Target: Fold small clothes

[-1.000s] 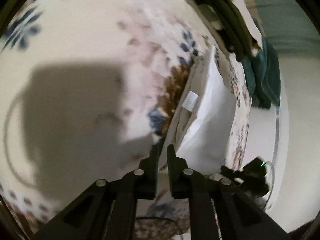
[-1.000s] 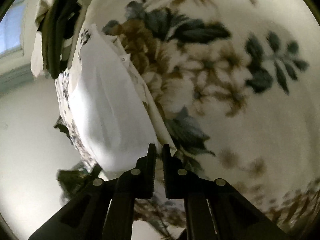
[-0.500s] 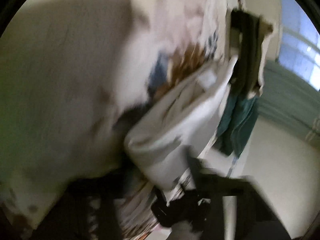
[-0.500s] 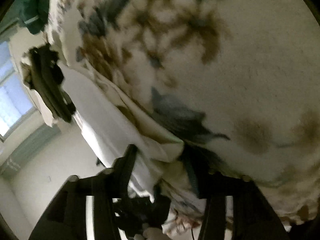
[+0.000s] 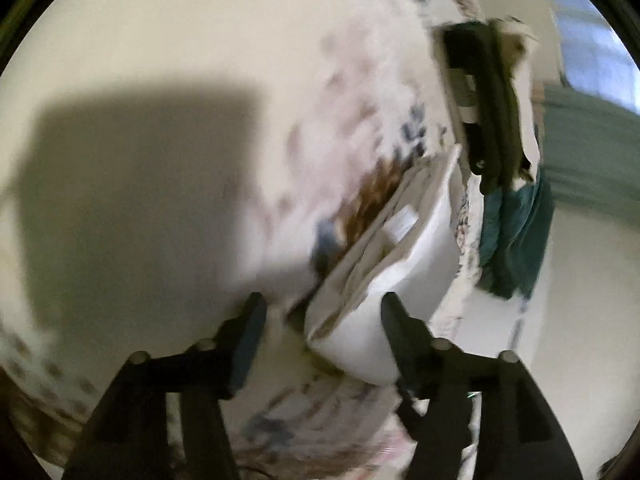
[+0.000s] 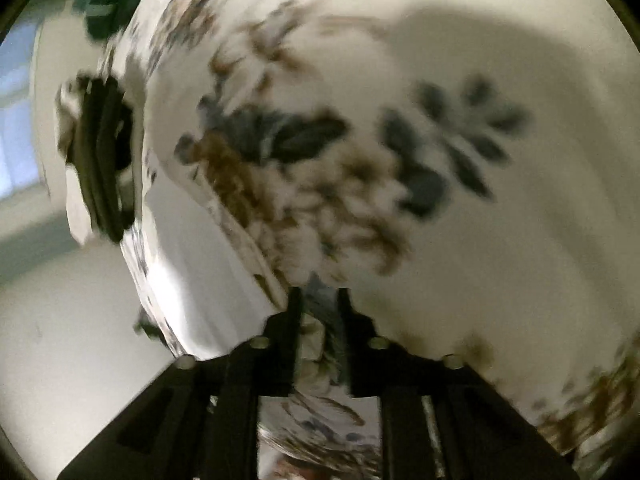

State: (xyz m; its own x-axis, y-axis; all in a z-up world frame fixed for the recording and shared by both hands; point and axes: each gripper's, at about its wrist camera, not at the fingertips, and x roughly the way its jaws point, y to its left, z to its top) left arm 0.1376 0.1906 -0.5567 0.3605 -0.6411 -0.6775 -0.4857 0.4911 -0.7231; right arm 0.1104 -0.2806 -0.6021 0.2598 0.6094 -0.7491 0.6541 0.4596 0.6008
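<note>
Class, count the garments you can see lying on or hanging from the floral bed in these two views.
3: a white garment folded near the bed's edge, a dark garment beyond it, and a teal one hanging over the side. Others may be hidden.

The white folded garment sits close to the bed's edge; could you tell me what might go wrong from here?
1. The white garment lies beside the floral bedspread's edge, so a nudge from the open left gripper might push it off.
2. The right gripper looks open, so the fold may spring loose.
</note>
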